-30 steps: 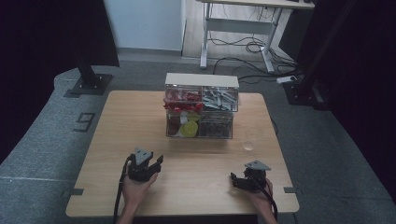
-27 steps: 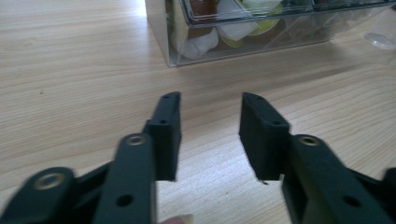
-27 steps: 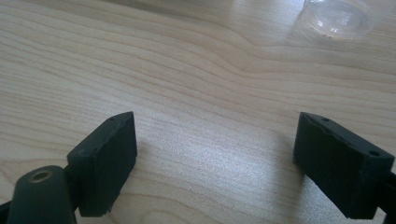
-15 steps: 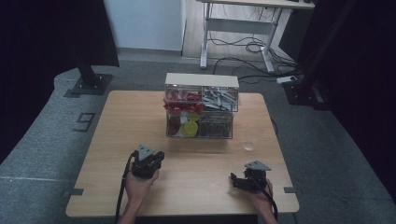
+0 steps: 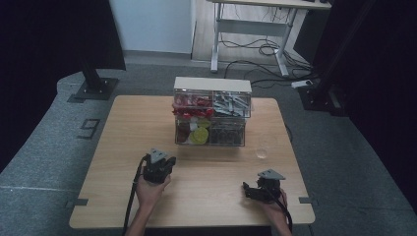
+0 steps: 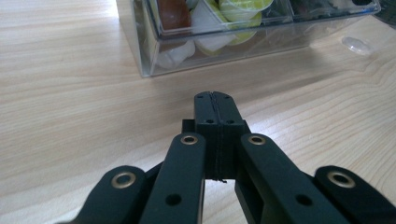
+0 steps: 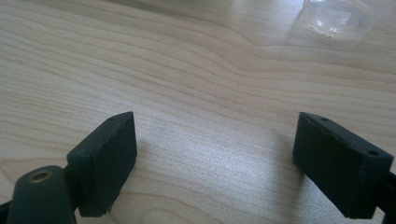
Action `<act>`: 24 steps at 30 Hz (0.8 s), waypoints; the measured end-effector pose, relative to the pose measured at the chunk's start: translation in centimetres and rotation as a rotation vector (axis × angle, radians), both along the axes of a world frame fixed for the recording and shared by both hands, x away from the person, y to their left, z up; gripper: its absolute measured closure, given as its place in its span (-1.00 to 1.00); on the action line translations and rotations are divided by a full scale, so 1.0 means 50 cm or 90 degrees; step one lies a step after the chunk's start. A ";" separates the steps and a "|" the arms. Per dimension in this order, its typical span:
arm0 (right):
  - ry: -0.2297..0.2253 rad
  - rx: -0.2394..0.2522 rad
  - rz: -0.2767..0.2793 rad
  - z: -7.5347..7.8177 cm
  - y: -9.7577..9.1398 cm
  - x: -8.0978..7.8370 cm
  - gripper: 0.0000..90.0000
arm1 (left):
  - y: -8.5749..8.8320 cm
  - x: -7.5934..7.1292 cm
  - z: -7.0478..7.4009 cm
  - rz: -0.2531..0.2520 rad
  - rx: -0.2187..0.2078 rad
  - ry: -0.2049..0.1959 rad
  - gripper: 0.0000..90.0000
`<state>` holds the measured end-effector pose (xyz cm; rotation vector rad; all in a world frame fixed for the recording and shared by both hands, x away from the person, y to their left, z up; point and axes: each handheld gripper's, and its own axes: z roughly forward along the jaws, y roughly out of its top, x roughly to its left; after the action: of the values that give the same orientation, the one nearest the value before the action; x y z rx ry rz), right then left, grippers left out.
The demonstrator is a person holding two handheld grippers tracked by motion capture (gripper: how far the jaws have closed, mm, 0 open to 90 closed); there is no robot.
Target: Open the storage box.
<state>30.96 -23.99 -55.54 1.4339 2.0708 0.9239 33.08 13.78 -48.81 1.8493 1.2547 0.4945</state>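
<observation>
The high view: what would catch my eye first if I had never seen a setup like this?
Probably the clear drawer box standing mid-table toward the far edge, its compartments packed with red, yellow and grey bits. Nearer the person, a hand holds each black gripper on the wooden table: the left gripper has its jaws pressed together on nothing, while the right gripper has them spread wide. A small clear cup sits right of the box.

A light wooden bench (image 5: 123, 147) fills the middle of the high view. A clear drawer box (image 5: 211, 112) with a pale top stands on it in the upper centre of the frame, its compartments holding red, yellow, grey and dark items. A small clear lid (image 5: 262, 153) lies on the wood just below and right of the box.
</observation>
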 end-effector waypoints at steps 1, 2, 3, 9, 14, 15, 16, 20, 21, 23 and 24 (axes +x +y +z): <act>0.000 0.000 0.000 0.000 0.000 0.000 -0.70 | 0.000 0.000 0.000 0.000 0.000 0.000 1.00; 0.000 0.000 0.000 0.000 0.000 0.000 -0.70 | -0.003 0.004 0.001 0.000 0.000 -0.001 1.00; 0.000 0.000 0.000 0.000 0.000 0.000 -0.70 | -0.004 0.006 0.002 -0.001 -0.001 0.000 1.00; 0.000 0.000 0.000 0.000 0.000 0.000 -0.70 | -0.012 0.020 0.004 0.000 -0.005 0.001 1.00; 0.000 0.000 -0.001 0.000 0.000 0.000 -0.70 | -0.018 0.027 -0.002 -0.006 -0.009 0.009 1.00; 0.000 0.000 0.000 0.000 0.000 0.000 -0.70 | -0.019 0.028 -0.003 -0.004 -0.012 0.010 1.00; 0.000 0.000 -0.001 0.000 0.000 0.000 -0.70 | -0.021 0.031 -0.005 -0.005 -0.011 0.013 1.00; 0.000 0.000 0.000 0.000 0.000 0.000 -0.70 | -0.027 0.038 -0.008 -0.009 -0.009 0.016 1.00; 0.000 0.000 -0.001 0.000 0.000 0.000 -0.70 | -0.031 0.042 -0.008 -0.011 -0.009 0.017 1.00; 0.000 0.000 -0.001 0.000 0.000 0.000 -0.70 | -0.034 0.045 -0.008 -0.012 -0.007 0.016 1.00; 0.000 0.000 -0.001 0.000 0.000 0.000 -0.70 | -0.035 0.047 -0.008 -0.013 -0.005 0.017 1.00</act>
<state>30.96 -23.99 -55.54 1.4341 2.0695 0.9238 35.42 12.01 -49.22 1.8657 1.2517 0.4541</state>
